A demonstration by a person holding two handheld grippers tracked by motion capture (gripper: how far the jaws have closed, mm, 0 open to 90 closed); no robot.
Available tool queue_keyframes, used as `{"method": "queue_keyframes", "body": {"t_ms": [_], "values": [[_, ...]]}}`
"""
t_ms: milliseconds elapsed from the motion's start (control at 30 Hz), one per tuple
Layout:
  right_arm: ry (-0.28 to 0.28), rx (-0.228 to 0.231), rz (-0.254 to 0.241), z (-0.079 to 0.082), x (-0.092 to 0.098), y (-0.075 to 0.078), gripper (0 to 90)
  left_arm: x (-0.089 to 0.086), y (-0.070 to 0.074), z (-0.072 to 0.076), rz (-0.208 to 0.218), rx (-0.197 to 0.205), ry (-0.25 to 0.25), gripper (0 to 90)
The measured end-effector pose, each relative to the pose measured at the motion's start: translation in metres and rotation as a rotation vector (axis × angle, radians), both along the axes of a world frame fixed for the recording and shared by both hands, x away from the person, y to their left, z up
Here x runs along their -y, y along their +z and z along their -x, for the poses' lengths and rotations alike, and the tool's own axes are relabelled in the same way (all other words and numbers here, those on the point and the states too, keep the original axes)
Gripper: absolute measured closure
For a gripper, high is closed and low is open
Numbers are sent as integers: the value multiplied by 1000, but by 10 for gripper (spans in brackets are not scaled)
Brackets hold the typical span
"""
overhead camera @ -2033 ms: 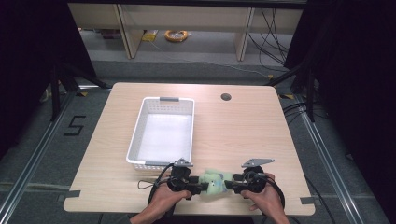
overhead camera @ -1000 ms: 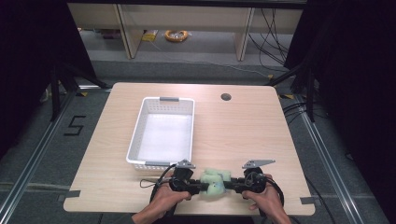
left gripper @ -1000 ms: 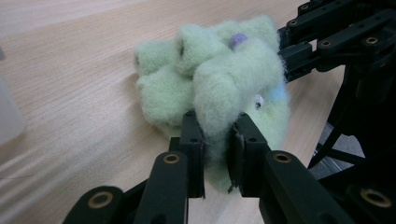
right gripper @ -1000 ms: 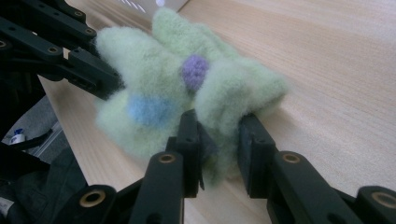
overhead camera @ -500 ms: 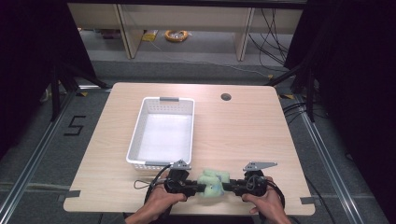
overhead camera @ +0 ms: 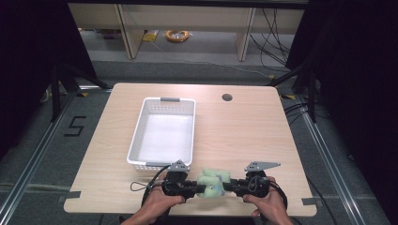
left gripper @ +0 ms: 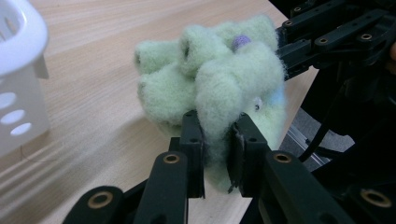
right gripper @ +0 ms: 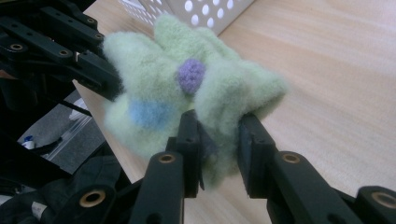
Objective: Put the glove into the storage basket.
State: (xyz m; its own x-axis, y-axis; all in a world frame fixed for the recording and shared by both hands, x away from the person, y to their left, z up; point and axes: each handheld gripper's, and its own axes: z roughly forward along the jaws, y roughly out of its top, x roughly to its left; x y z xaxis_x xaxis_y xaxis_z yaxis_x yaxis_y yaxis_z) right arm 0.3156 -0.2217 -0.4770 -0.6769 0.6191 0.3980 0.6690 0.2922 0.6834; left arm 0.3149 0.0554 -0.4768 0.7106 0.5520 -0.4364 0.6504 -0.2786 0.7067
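A pale green fuzzy plush toy [overhead camera: 212, 182] with a purple knob [right gripper: 191, 75] and a blue patch [right gripper: 148, 113] is held between both grippers near the table's front edge. My left gripper [overhead camera: 196, 189] is shut on the toy's left side, its jaws pinching the fleece [left gripper: 215, 130]. From the right, my right gripper [overhead camera: 228, 186] is shut on the toy's other side [right gripper: 219, 126]. A hand holds each gripper from below. In the left gripper view the right gripper's black jaws [left gripper: 327, 32] reach into the toy's far side.
A white perforated plastic basket [overhead camera: 137, 140], empty, stands just behind and left of the toy. The light wooden table [overhead camera: 244, 136] has a round cable hole [overhead camera: 227, 97] at the back. Shelving and cables lie beyond the table.
Both grippers and the toy have shifted slightly toward the front edge of the table. Both grips stay shut on the toy.
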Motion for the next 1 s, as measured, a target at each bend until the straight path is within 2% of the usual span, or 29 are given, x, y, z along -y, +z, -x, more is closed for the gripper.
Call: {"method": "queue_keyframes", "body": {"t_ms": [67, 133, 233, 267, 300, 333, 367, 400, 467, 567, 633, 667, 833, 867, 900, 933, 967, 1000], "values": [[-11, -17, 2, 2, -2, 4, 733, -1, 3, 0, 2, 5, 2, 766], [0, 20, 7, 2, -3, 10, 733, -3, 7, 1, 21, 9, 3, 766], [-6, 7, -6, 3, -5, 15, 733, -6, 12, 0, 24, 19, -2, 765], [-13, 19, 10, 3, -5, 18, 733, -9, 16, 0, 27, 25, -5, 765], [0, 15, -11, 2, -7, 20, 733, -10, 17, -1, 26, 26, -4, 765], [6, 36, -6, 0, -7, 21, 733, -11, 20, -1, 20, 36, 1, 765], [-3, 4, -13, 1, -10, 25, 733, -13, 22, -2, 23, 32, 1, 765], [14, 38, -3, -2, -10, 27, 733, -15, 25, -3, 23, 36, -2, 765], [20, 52, -8, -6, -14, 35, 733, -20, 34, -5, 22, 46, 2, 765], [14, 29, -31, -7, -18, 45, 733, -24, 45, -7, 26, 65, 10, 765], [15, 37, -26, -9, -18, 48, 733, -25, 48, -8, 30, 67, 9, 765], [25, 57, -27, -15, -19, 55, 733, -27, 55, -10, 32, 66, 23, 764], [25, 52, -37, -22, -26, 68, 733, -32, 66, -16, 26, 80, 25, 764], [45, 76, -27, -28, -28, 73, 733, -35, 72, -19, 26, 83, 34, 764], [45, 76, -27, -28, -28, 73, 733, -35, 72, -19, 26, 83, 34, 764], [33, 60, -22, -31, -32, 80, 733, -39, 77, -23, 27, 90, 39, 763], [46, 85, -23, -34, -33, 81, 733, -40, 79, -23, 26, 92, 51, 763], [43, 83, -15, -36, -35, 85, 733, -42, 82, -25, 22, 93, 47, 763]]}}
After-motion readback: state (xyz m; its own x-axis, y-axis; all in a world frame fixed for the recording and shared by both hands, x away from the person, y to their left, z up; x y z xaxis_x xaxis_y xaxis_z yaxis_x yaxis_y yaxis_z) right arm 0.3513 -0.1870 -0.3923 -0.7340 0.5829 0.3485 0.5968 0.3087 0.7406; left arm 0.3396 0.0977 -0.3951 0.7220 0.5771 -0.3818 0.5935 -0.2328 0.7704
